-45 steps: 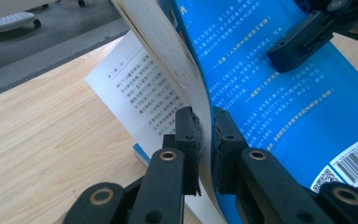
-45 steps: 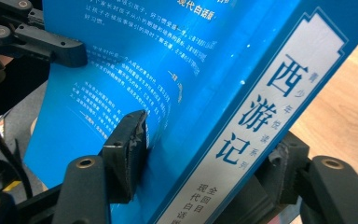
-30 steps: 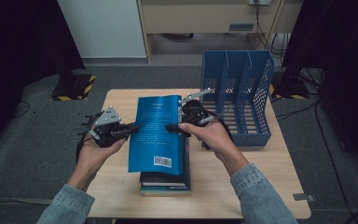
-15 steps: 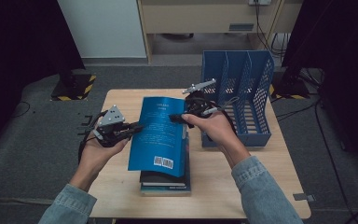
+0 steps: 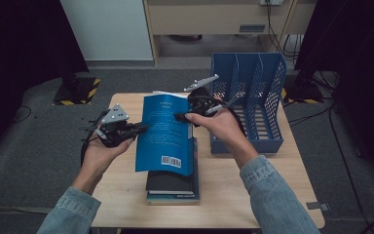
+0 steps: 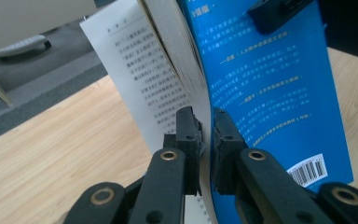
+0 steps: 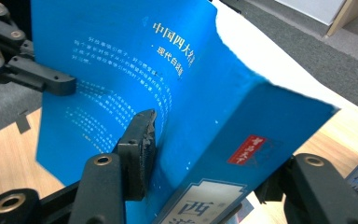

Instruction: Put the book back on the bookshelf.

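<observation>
A blue paperback (image 5: 165, 136) is held up, tilted, over a stack of books (image 5: 171, 187) on the wooden table (image 5: 253, 185). My left gripper (image 5: 139, 129) is shut on the book's left edge. In the left gripper view its pads (image 6: 206, 126) pinch the blue cover (image 6: 270, 93), with a white page fanned open beside it. My right gripper (image 5: 185, 116) grips the book at its right, spine side. Its jaws have just been closing with the book (image 7: 121, 60) between them: one pad (image 7: 142, 149) presses on the cover and the other jaw is behind the spine.
A blue slotted file rack (image 5: 258, 105) stands at the table's right, close behind the right hand. The table's front right corner and left strip are bare wood. Dark floor surrounds the table, with a cabinet beyond.
The right gripper has risen and shifted toward the book's far end, and the book's far edge has lifted slightly. The left gripper has stayed in place on the left edge.
</observation>
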